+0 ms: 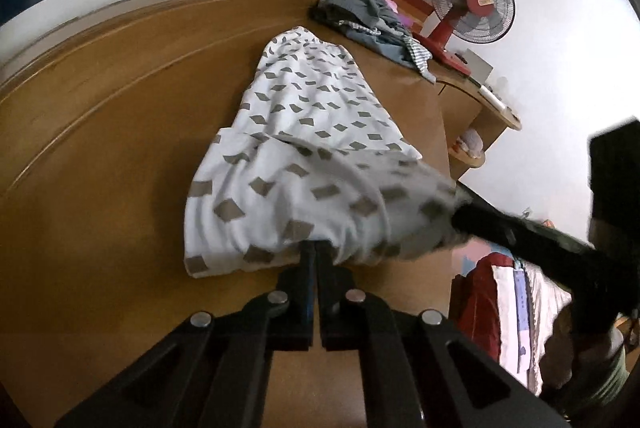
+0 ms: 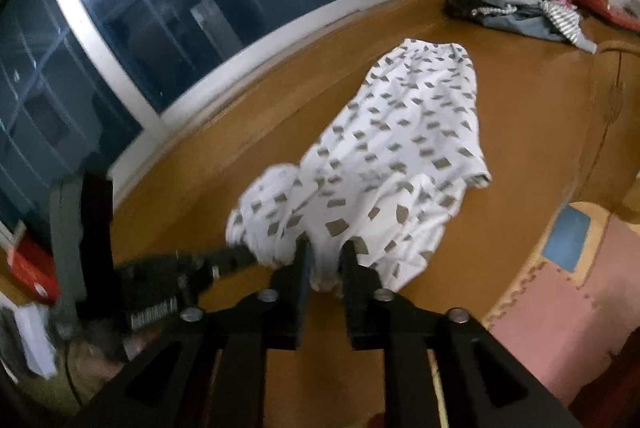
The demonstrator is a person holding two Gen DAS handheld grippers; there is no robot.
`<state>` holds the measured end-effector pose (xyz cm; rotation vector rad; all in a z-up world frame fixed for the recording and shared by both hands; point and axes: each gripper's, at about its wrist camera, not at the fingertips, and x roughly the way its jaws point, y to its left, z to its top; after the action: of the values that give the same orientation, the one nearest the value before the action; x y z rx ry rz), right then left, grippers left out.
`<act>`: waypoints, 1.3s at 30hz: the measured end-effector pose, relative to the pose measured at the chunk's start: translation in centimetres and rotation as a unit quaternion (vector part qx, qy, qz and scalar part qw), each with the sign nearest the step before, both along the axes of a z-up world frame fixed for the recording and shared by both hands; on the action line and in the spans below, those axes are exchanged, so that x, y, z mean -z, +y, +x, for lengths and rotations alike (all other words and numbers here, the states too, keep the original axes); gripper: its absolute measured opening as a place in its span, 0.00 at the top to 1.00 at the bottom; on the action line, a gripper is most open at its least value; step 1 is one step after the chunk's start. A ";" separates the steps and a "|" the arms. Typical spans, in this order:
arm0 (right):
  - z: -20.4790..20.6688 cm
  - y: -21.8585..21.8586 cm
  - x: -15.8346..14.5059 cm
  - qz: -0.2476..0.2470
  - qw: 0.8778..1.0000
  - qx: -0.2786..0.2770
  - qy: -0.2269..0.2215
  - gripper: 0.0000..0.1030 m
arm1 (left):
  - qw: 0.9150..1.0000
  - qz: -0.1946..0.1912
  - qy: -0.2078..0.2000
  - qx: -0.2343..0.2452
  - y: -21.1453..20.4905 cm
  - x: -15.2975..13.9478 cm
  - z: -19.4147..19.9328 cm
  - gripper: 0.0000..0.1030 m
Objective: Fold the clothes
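White cloth (image 1: 308, 131) printed with grey-brown diamonds lies lengthwise on the wooden tabletop (image 1: 112, 115), its waistband end far and its near end lifted and bunched. The left gripper (image 1: 315, 248) has its jaws pressed together on the near hem, pinching the fabric. The right gripper (image 2: 325, 248) bites the same near edge just beside it; its jaws stand a little apart with a fold of cloth held between them. In the left view the right gripper reaches in from the right, blurred, its tip buried in fabric. A heap of grey clothes (image 1: 360, 15) sits at the far right corner, near a red fan (image 1: 472, 3).
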<state>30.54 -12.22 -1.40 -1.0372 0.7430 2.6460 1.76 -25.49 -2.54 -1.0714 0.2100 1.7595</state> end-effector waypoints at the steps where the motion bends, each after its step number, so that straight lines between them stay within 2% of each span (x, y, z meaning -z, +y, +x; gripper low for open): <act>1: 0.6 -0.5 0.0 0.011 1.000 0.001 0.000 0.52 | 1.000 0.001 -0.001 0.006 0.1 0.0 0.0 1.00; 2: 1.2 -1.0 0.1 0.022 1.000 0.003 0.000 0.38 | 1.000 0.001 -0.002 0.011 0.1 0.0 0.1 1.00; 4: 1.7 -2.0 0.7 0.049 0.999 0.001 -0.011 0.35 | 1.000 -0.004 0.003 0.014 0.0 0.0 0.3 1.00; 7: 1.0 -2.8 2.2 0.078 0.996 -0.014 -0.039 0.35 | 0.999 -0.032 0.013 -0.004 -0.6 0.3 -0.1 0.92; 9: 0.6 -3.1 3.3 0.088 0.994 -0.023 -0.053 0.36 | 0.999 -0.048 0.020 -0.014 -1.7 0.7 -0.5 0.77; 12: 0.5 -3.7 4.3 0.100 0.993 -0.025 -0.061 0.39 | 0.998 -0.057 0.032 -0.027 -3.4 1.4 -1.0 0.73; 16: 0.1 -4.1 4.5 0.112 0.992 -0.033 -0.056 0.41 | 0.999 -0.040 0.006 -0.032 -3.5 1.9 -1.8 0.73; 17: -0.3 -4.2 4.8 0.118 0.991 -0.034 -0.061 0.42 | 0.999 -0.037 0.005 -0.028 -3.1 2.0 -1.8 0.69; 20: -1.4 -4.4 5.9 0.132 0.987 -0.038 -0.080 0.51 | 0.999 -0.043 0.027 -0.009 -1.4 2.4 -1.2 0.49; 21: -1.5 -4.5 6.1 0.140 0.986 -0.038 -0.083 0.52 | 0.998 -0.046 0.043 -0.003 -0.9 2.4 -1.0 0.49; 22: -1.7 -4.6 6.3 0.147 0.985 -0.038 -0.085 0.58 | 0.997 -0.050 0.059 0.003 -0.4 2.5 -0.7 0.49; 23: -1.9 -4.7 6.5 0.155 0.983 -0.039 -0.087 0.71 | 0.996 -0.052 0.075 0.009 0.0 2.5 -0.4 0.51; 25: -1.8 -4.5 6.4 0.151 0.985 -0.036 -0.081 0.86 | 0.992 -0.067 0.104 0.010 0.2 2.6 -0.4 0.75; 27: -1.3 -3.9 5.6 0.125 0.990 -0.030 -0.064 0.89 | 0.988 -0.089 0.125 0.007 0.1 2.2 -0.5 0.84; 30: -0.6 -3.0 4.5 0.087 0.995 -0.022 -0.037 0.90 | 0.984 -0.098 0.148 0.005 -0.6 1.3 -0.5 0.87; 32: -0.6 -3.3 4.0 0.088 0.995 -0.029 -0.034 0.90 | 0.981 -0.104 0.164 0.002 -1.1 0.7 -0.6 0.88; 33: -0.7 -3.5 3.8 0.088 0.995 -0.030 -0.033 0.90 | 0.978 -0.113 0.176 -0.009 -1.5 0.4 -1.0 0.91; 34: -0.6 -3.4 3.8 0.088 0.995 -0.024 -0.033 0.91 | 0.975 -0.121 0.188 -0.019 -1.9 0.2 -1.5 1.00; 36: -0.3 -2.0 3.6 0.072 0.997 0.000 -0.029 0.91 | 0.968 -0.135 0.207 -0.042 -2.8 -0.4 -2.5 1.00; 38: 0.3 -0.7 3.4 0.047 0.999 0.016 -0.021 0.91 | 0.976 -0.125 0.167 -0.062 -3.7 -1.1 -5.3 1.00; 39: 0.3 -0.5 3.4 0.042 0.999 0.011 -0.021 0.91 | 0.983 -0.108 0.137 -0.051 -4.4 -1.4 -6.2 1.00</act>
<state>30.88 -12.70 -4.81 -1.0523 0.6256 2.6045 -4.44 -29.93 -1.17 -1.0014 0.5346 2.0111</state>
